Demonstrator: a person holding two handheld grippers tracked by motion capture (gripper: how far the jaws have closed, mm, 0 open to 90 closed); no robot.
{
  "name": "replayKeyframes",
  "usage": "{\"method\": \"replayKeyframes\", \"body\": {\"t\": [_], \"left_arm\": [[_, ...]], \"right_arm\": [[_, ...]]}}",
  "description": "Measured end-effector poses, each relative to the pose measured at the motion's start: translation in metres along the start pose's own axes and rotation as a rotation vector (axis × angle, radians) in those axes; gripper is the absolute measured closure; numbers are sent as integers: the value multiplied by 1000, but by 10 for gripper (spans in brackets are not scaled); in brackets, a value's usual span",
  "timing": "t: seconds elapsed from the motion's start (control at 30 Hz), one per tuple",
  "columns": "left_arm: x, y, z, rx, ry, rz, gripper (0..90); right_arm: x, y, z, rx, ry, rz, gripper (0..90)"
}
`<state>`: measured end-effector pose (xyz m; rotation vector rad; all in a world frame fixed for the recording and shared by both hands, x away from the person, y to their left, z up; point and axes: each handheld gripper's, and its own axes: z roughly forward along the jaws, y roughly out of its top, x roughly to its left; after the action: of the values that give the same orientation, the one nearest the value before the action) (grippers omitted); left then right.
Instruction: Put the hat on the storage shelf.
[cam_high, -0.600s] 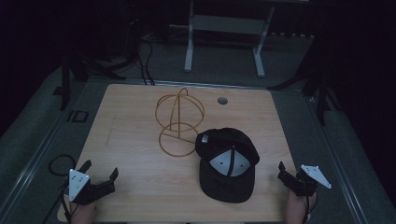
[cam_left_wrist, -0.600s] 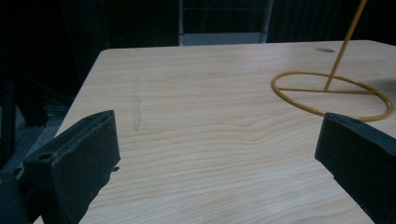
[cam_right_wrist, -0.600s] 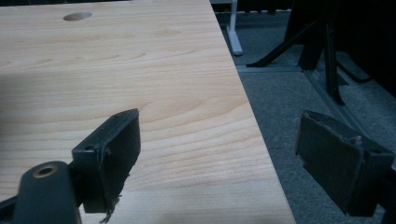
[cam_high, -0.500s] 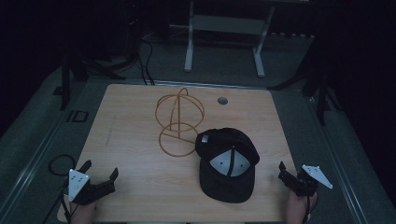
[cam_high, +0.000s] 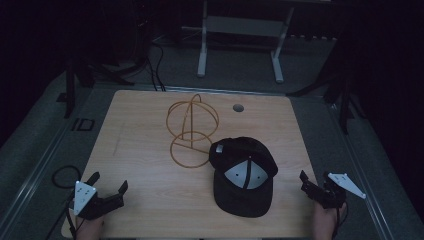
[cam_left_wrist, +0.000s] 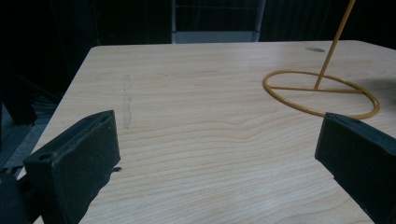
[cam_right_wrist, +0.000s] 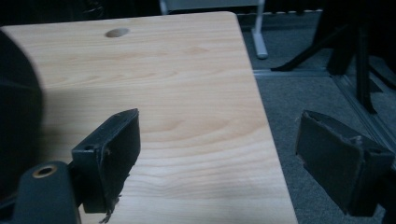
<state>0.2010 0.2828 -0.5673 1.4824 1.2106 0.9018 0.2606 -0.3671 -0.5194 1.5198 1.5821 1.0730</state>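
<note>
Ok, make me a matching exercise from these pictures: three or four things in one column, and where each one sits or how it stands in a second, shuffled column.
Things:
1. black cap
2. yellow wire stand
3. left gripper
4. right gripper

Places or states:
A. near left corner of the table, fingers open, nothing between them
B. stands upright at mid-table
C. at the table's near right edge, fingers open
D. lies on the table, touching the wire ring base

Pairs: 1-D, 2-B, 3-A, 4-C
</note>
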Motion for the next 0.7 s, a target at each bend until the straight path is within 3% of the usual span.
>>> {"method": "replayKeyframes", "body": {"t": [0.23, 0.5, 0.63, 0.7], "left_arm": [[0, -1, 1, 5, -3, 4, 2], [0, 0, 1, 9, -10, 10, 2], [-4, 0, 1, 16, -1, 62, 2], [-5, 0, 1, 12, -8, 62, 2]], "right_arm": [[21, 32, -16, -1, 96, -90, 136], [44, 64, -29, -8, 258, -101, 127], [57, 76, -31, -5, 301, -134, 125], [64, 82, -32, 2, 318, -154, 122]]}}
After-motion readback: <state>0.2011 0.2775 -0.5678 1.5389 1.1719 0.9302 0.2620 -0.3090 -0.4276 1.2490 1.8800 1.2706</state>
